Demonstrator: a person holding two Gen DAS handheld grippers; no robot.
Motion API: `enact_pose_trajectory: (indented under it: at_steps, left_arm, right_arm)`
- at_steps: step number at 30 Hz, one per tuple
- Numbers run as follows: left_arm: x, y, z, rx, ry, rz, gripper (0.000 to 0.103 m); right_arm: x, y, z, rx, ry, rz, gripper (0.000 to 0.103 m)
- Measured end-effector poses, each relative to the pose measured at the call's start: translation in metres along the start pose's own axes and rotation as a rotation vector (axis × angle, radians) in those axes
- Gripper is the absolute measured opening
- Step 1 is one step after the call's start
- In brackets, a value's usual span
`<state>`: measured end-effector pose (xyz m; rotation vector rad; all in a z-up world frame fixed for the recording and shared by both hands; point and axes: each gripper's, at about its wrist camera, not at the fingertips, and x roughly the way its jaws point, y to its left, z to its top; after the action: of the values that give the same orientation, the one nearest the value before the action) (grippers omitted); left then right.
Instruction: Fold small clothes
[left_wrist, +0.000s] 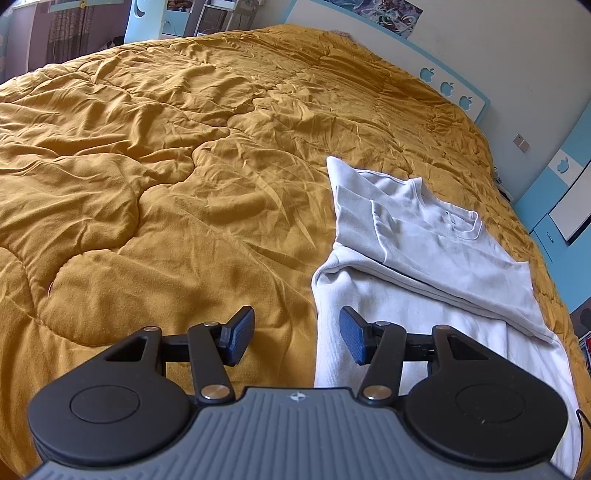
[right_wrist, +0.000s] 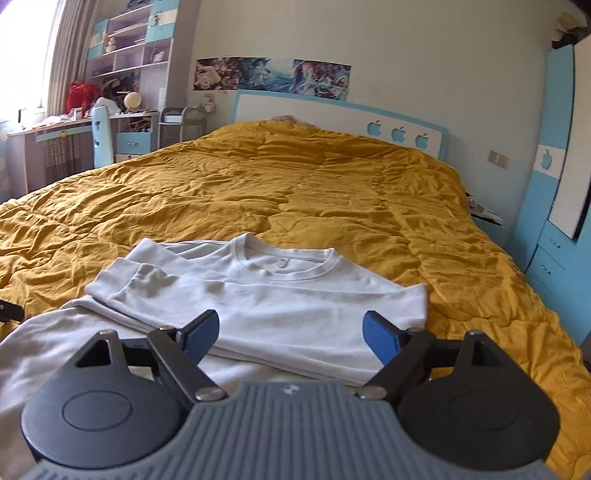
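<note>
A: Two grippers logged, both with jaws spread and holding nothing. Left gripper (left_wrist: 297, 334) hovers over the near left edge of the pale grey long-sleeved cotton sweatshirt (left_wrist: 424, 258), one pad above the mustard-yellow quilted bedspread (left_wrist: 166, 177), the other above the cloth.

B: Right gripper (right_wrist: 290, 334)?

A: Hovers over the sweatshirt's middle, near its lower fold line. Contact with the fabric cannot be told from either view.

B: Risks from here?

A: My judgement only: the quilt is soft and rumpled, so a pinch at the left edge could catch bedspread along with the sweatshirt and drag both. Several layers lie stacked; closing on the top layer alone would peel the sleeve fold open. Uneven lifting by the two sides would skew the next fold.

B: Garment condition and location?

A: Lies on the near part of the bed, toward its right side, collar (right_wrist: 284, 264) pointing at the white and blue headboard (right_wrist: 332, 114). Sleeves folded across the chest, upper body a tidy rectangle. Lower portion spreads loosely toward the near edge, wider on the left, not yet folded.
</note>
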<state>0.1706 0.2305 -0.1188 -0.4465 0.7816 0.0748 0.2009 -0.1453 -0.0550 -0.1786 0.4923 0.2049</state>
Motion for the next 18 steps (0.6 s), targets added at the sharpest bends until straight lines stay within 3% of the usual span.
enact_pose_trajectory:
  at_steps: [8, 13, 18]
  left_arm:
    - [-0.004, -0.026, -0.015, 0.160, -0.089, -0.030, 0.062]
    - [0.001, -0.040, -0.022, 0.208, -0.099, -0.081, 0.063]
    - [0.019, -0.047, -0.029, 0.227, -0.086, -0.022, 0.063]
  right_arm:
    - [-0.016, -0.083, -0.026, 0.172, 0.042, -0.145, 0.081]
    - [-0.006, -0.105, -0.048, 0.105, 0.083, -0.178, 0.076]
    - [0.029, -0.103, -0.073, 0.021, 0.154, -0.175, 0.069]
